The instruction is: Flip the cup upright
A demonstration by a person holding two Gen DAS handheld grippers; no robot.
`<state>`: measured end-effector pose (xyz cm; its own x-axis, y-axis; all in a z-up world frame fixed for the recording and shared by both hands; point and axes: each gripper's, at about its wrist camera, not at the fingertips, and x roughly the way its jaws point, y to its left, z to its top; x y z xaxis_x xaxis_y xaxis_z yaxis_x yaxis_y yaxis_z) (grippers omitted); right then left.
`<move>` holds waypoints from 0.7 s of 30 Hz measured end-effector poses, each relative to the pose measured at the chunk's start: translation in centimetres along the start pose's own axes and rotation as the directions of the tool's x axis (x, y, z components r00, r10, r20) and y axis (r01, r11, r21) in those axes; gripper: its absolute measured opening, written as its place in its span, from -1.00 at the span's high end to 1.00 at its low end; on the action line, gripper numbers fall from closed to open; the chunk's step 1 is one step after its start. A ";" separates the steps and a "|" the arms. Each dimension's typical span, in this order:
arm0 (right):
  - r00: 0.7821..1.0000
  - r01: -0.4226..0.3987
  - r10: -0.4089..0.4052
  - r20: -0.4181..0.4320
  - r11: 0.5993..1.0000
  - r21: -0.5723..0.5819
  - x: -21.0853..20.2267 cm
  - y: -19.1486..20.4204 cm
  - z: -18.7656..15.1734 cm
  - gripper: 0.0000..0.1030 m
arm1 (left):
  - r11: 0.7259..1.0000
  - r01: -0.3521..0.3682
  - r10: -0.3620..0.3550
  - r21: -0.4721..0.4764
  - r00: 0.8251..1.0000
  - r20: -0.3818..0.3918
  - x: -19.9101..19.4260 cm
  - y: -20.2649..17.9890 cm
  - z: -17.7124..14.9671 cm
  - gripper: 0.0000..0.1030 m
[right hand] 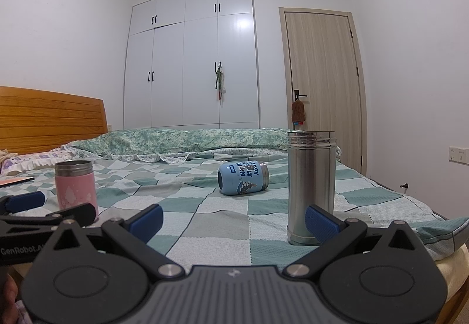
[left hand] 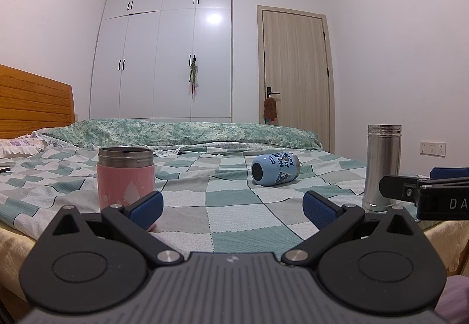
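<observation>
blue cup [left hand: 275, 169], pink cup [left hand: 126, 180], checked sheet [left hand: 222, 201]

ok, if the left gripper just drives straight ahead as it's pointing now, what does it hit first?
Probably nothing at once: the open left gripper faces bare checked bedspread. The tipped blue cup lies slightly right of its centre line, farther on; pink cup sits off to its left. Depth is uncertain.

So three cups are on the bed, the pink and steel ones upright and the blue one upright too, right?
Not quite. The blue cup lies on its side between the upright pink cup and steel cup on the bed; the right wrist view shows it.
</observation>
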<state>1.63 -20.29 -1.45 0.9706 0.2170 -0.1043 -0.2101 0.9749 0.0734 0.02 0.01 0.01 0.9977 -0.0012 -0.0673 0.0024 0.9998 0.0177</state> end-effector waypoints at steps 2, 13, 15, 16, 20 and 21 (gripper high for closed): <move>1.000 0.000 0.000 0.000 1.000 0.000 0.0 0.0 0.0 -1.00 | 1.000 0.000 0.000 -0.001 1.000 0.000 0.0 0.0 0.0 -1.00; 1.000 0.000 0.000 0.000 1.000 0.000 0.1 0.0 0.0 -1.00 | 1.000 0.000 0.000 -0.001 1.000 0.000 0.0 0.0 0.0 -1.00; 1.000 0.000 0.000 0.000 1.000 -0.001 0.1 0.1 0.0 -1.00 | 1.000 0.001 -0.001 -0.002 1.000 0.000 0.0 0.0 0.0 -1.00; 1.000 0.000 0.000 -0.001 1.000 0.000 0.1 0.1 -0.1 -1.00 | 1.000 0.001 -0.001 -0.002 1.000 0.000 0.0 0.0 0.0 -1.00; 1.000 -0.008 0.008 0.005 1.000 0.016 -0.1 -0.2 0.1 -1.00 | 1.000 0.010 -0.010 0.000 1.000 -0.002 -0.1 -0.1 0.1 -1.00; 1.000 -0.011 0.011 0.011 1.000 0.026 -0.2 -0.5 0.2 -1.00 | 1.000 0.020 -0.020 0.002 1.000 -0.002 -0.2 -0.5 -0.2 -1.00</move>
<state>1.51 -20.79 -1.26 0.9694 0.2274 -0.0929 -0.2180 0.9707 0.1008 -0.21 -0.46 -0.19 0.9974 -0.0211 -0.0692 0.0224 0.9996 0.0182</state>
